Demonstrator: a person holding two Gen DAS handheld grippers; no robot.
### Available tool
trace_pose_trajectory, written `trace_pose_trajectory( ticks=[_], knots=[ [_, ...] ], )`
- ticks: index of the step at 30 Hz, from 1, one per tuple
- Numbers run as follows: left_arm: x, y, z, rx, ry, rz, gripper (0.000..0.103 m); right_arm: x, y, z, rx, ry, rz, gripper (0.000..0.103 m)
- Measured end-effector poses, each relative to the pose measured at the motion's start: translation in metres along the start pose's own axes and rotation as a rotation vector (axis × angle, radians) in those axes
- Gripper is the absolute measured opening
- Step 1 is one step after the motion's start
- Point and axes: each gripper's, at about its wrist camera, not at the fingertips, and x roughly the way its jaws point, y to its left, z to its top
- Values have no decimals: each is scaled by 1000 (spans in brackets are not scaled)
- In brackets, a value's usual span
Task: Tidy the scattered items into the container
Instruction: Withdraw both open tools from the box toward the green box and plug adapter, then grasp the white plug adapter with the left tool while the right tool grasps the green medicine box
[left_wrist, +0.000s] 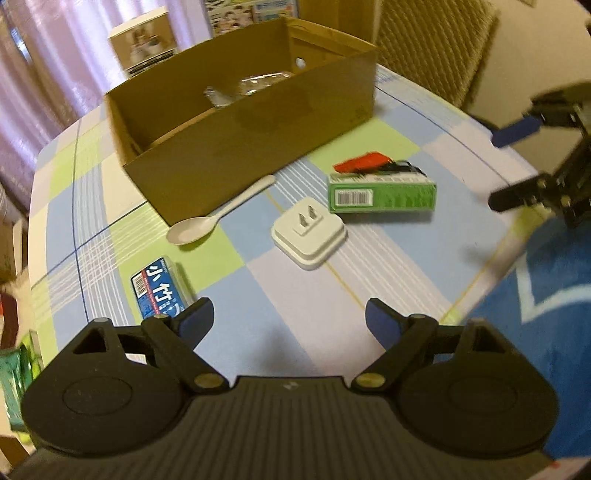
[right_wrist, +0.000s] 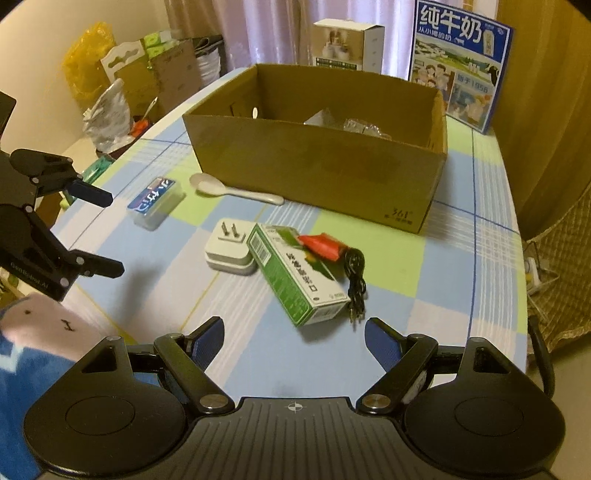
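Two claws hover low over the near edge of your bench (right_wrist: 461, 258): your left claw (left_wrist: 290, 321) and your right claw (right_wrist: 294, 336), both spread wide and holding nothing. Just beyond your right claw lies the green box (right_wrist: 299, 273), touching the white plug adapter (right_wrist: 229, 245) on its left, with a red item (right_wrist: 320, 245) and a coiled black cable (right_wrist: 355, 273) on its right. Farther left sits the blue packet (right_wrist: 156, 201). The white spoon (right_wrist: 232, 190) lies just beside the near wall of the cardboard box (right_wrist: 317, 166), farthest back.
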Motion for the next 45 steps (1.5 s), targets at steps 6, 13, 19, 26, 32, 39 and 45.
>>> trace_pose_trajectory(
  ticks=[6, 13, 19, 26, 32, 39, 45],
  knots=[
    [7, -11, -2, 62, 11, -4, 87, 3, -7, -2, 11, 5, -7, 81],
    [16, -15, -3, 95, 21, -1, 87, 7, -14, -4, 28, 17, -18, 81],
    [20, -16, -5, 154, -6, 12, 87, 10, -20, 0, 26, 29, -8, 81],
    [29, -8, 0, 154, 4, -6, 87, 18, -27, 8, 14, 38, 27, 81],
    [42, -5, 6, 180, 16, -37, 88, 36, -30, 19, -16, 75, 87, 80],
    [59, -5, 15, 237, 37, -73, 89, 65, -26, 33, -94, 123, 123, 79],
    [75, 0, 24, 239, 41, -106, 89, 95, -25, 44, -137, 176, 141, 71]
  ],
)
